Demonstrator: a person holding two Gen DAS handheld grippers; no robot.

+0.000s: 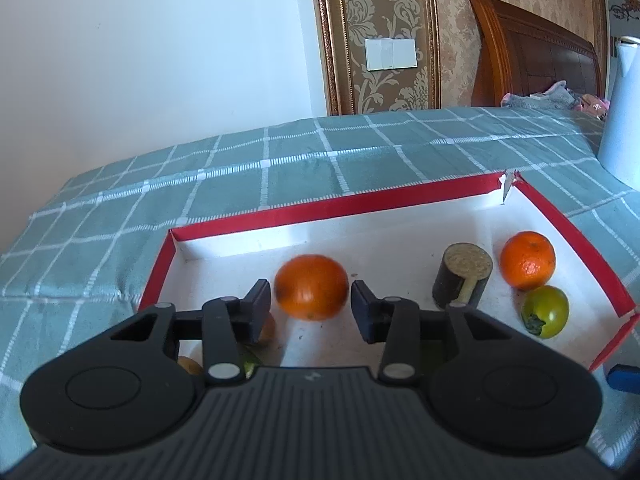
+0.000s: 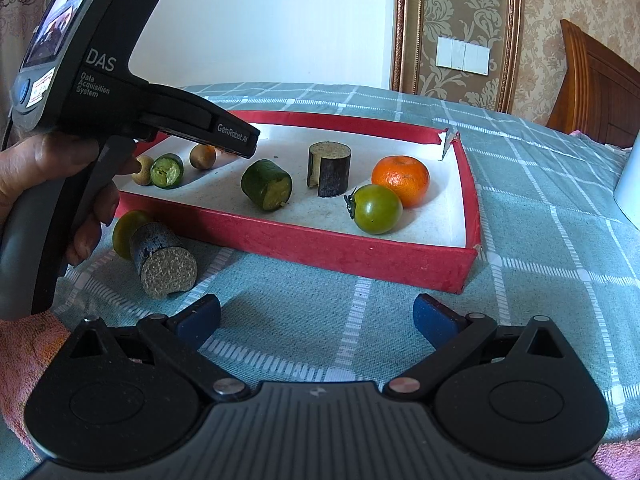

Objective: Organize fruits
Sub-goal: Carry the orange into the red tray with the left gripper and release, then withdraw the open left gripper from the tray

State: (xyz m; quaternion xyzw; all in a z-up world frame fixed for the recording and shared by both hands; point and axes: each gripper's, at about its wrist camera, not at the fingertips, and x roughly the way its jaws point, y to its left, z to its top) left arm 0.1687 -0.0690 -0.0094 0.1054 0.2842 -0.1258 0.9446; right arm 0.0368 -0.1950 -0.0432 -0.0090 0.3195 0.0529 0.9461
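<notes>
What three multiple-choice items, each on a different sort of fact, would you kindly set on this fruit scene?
1. The upright dark cylinder stands:
A. inside the red box
B. outside it
C. on top of a fruit

2. The pads of the right gripper are:
A. red
B. blue
C. white

3. The right gripper is:
A. shut on a tomato
B. shut on a cylinder
C. open, with nothing between its fingers

Key:
1. A, as the box's walls surround the cylinder on the white floor.
2. B, as both pads show blue against the black arms.
3. C, as the fingers stand wide apart with an empty gap between them.
</notes>
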